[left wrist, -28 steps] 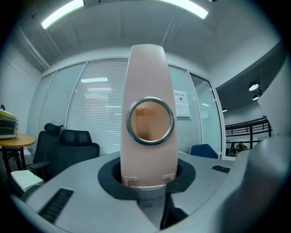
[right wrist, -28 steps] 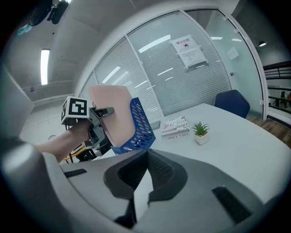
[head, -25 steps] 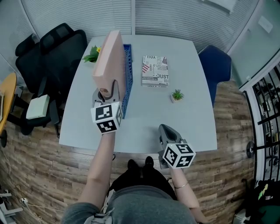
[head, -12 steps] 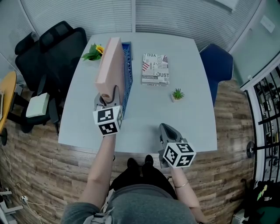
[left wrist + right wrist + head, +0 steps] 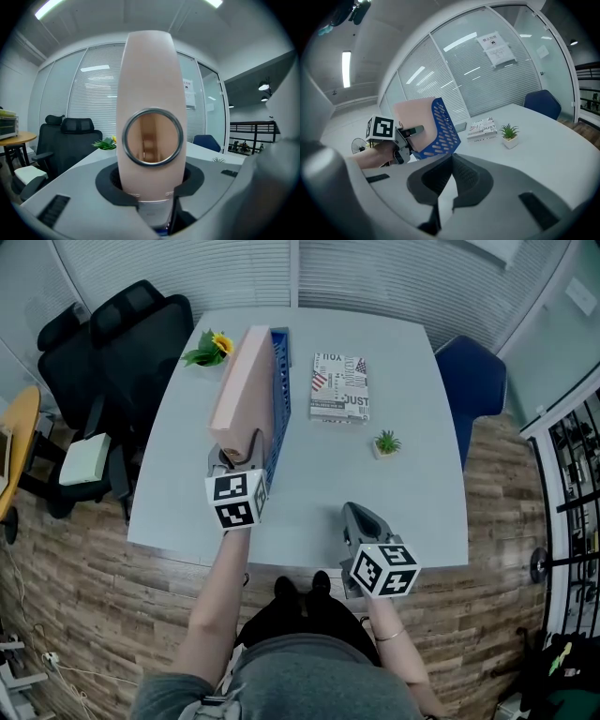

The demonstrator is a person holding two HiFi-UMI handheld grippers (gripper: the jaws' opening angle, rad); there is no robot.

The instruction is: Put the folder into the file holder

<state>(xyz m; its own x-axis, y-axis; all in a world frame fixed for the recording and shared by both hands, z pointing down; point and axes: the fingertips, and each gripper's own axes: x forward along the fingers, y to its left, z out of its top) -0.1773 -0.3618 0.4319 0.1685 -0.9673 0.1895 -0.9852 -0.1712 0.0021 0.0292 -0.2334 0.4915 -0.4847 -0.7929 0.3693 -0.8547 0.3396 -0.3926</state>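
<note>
At the file holder (image 5: 280, 390), the level left tool (image 5: 236, 450) just spread around the folder (image 5: 242, 381).

My left gripper (image 5: 234, 454) and right gripper (image 5: 361, 518) are grey moulded shells, each bearing a white cube with black square markers (image 5: 234, 501) and black recessed pads (image 5: 469, 179). I wear a grey top (image 5: 319, 681), a thin wrist bangle (image 5: 387, 638) and black shoes (image 5: 300, 592).

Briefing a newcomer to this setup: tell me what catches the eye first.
A tall pink folder stands in the blue file holder on the left of the grey table. Its spine sits between the jaws of the left gripper, which have just been opening. The right gripper rests shut by the near edge.
</note>
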